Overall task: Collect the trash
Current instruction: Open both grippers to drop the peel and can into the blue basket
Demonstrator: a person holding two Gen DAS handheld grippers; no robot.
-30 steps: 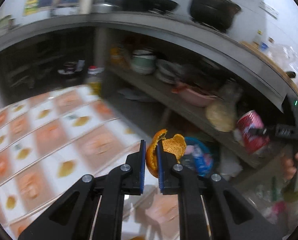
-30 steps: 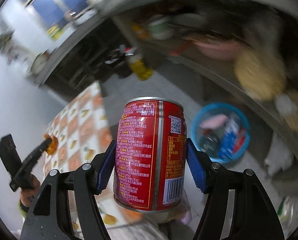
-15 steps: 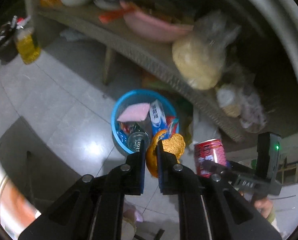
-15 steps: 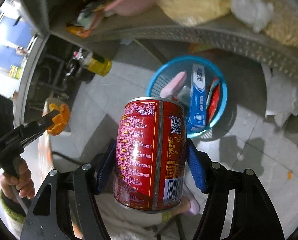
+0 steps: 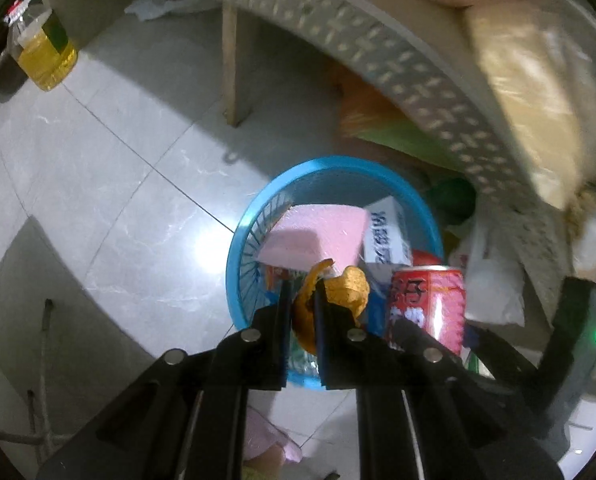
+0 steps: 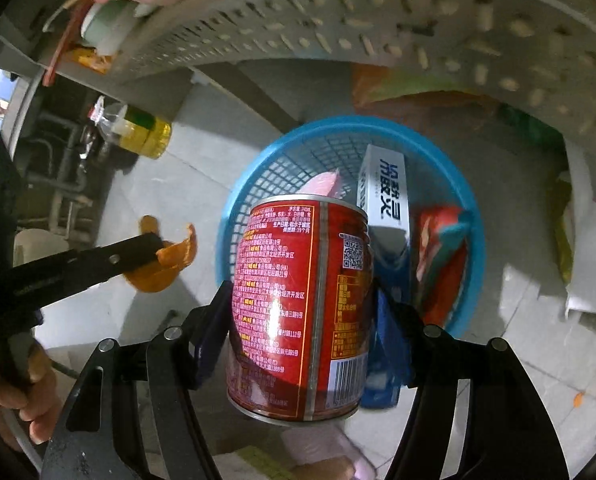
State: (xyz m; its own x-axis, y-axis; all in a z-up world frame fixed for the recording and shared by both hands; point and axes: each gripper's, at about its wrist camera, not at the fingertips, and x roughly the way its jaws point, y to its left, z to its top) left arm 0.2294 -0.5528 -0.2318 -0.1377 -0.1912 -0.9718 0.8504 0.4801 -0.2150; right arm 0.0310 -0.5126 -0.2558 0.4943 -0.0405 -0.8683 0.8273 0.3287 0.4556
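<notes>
My left gripper [image 5: 300, 296] is shut on a piece of orange peel [image 5: 348, 290] and holds it above the near rim of a blue plastic trash basket [image 5: 250, 216] on the floor. My right gripper [image 6: 304, 300] is shut on a red drink can [image 6: 302, 308], held upright above the basket's near side [image 6: 226, 216]. The can also shows in the left wrist view [image 5: 428, 304], just right of the peel. The peel and left gripper [image 6: 160, 246] show at the left of the right wrist view. The basket holds a pink packet [image 5: 314, 236], a white box [image 6: 384, 188] and wrappers.
A perforated grey shelf [image 5: 378, 52] overhangs the basket at the back. A wooden leg [image 5: 230, 68] stands on the grey tiled floor [image 5: 118, 200]. A bottle of yellow oil [image 5: 44, 52] stands far left. Bags [image 5: 494, 284] lie right of the basket.
Both grippers have come down closer to the blue basket, which now looks larger. The peel and the can stay gripped, and the can has moved nearer the peel.
</notes>
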